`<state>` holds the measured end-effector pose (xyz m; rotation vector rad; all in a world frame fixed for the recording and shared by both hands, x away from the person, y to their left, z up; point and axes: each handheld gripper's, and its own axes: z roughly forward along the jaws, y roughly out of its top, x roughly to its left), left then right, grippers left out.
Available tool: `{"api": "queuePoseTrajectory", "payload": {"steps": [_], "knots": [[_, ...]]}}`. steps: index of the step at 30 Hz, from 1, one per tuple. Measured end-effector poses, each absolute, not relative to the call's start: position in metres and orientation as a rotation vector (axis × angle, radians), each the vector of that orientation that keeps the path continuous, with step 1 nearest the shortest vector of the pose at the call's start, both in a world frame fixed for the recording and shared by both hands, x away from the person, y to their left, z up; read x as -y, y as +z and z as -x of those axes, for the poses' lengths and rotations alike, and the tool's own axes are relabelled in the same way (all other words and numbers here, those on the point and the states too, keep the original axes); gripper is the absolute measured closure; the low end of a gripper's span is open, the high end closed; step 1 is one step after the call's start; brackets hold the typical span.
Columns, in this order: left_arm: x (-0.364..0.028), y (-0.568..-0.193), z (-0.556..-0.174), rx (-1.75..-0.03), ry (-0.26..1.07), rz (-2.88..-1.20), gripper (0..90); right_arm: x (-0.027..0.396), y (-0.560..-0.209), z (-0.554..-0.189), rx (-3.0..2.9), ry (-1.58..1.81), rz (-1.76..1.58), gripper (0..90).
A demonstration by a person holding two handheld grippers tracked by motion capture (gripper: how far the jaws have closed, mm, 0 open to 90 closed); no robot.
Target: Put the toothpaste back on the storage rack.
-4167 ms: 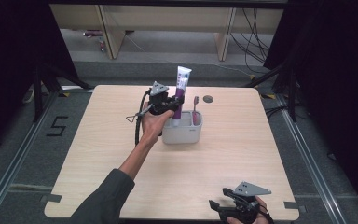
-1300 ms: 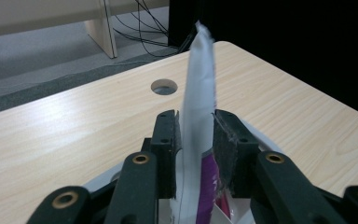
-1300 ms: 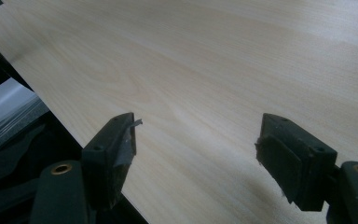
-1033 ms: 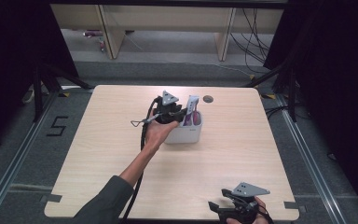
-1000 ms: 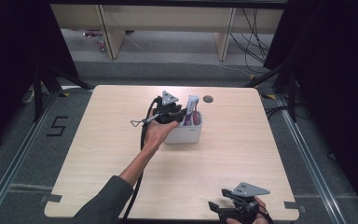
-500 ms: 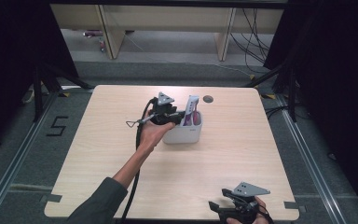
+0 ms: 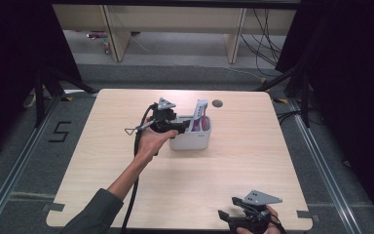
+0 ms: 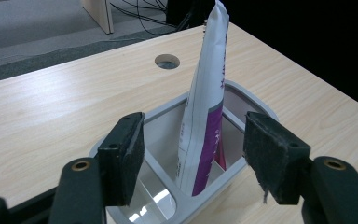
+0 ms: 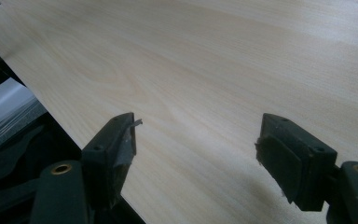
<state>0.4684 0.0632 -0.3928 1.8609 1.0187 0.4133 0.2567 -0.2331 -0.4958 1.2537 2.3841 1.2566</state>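
A white and purple toothpaste tube (image 7: 200,111) (image 8: 205,112) stands leaning in a pale grey divided caddy (image 7: 191,142) (image 8: 164,112) near the middle of the table. My left gripper (image 7: 179,127) (image 8: 193,163) is at the caddy's left side, just above its rim. Its jaws have just been opening and now stand apart, with the tube beyond them and untouched by either pad. A pink item (image 7: 206,124) sits in the caddy's right part. My right gripper (image 7: 225,217) (image 9: 196,149) rests open at the table's front edge, with bare wood between its jaws.
A round cable hole (image 7: 217,103) (image 8: 167,61) lies behind the caddy. The light wooden table (image 7: 253,161) ends close beside the right gripper. Shelf legs and cables stand on the floor beyond the far edge.
The tube, held high over the caddy several seconds ago, now stands inside it. The left jaws have opened off the tube and the hand has drawn back slightly left. The right gripper stayed put.
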Motion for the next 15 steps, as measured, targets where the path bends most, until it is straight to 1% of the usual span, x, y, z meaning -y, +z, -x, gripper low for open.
{"api": "queuePoseTrajectory", "payload": {"steps": [6,9,15], "knots": [[-0.071,-0.389,-0.459,-0.991,0.41,-1.88,34.3,0.233,-0.495,-0.257,-2.388,1.256,-1.263,28.4],[-0.075,-0.388,-0.453,-0.989,0.373,-1.847,32.5,0.234,-0.495,-0.257,-2.391,1.246,-1.258,28.5],[-0.083,-0.389,-0.439,-0.969,0.374,-1.86,30.3,0.232,-0.496,-0.256,-2.39,1.276,-1.3,28.4]]}}
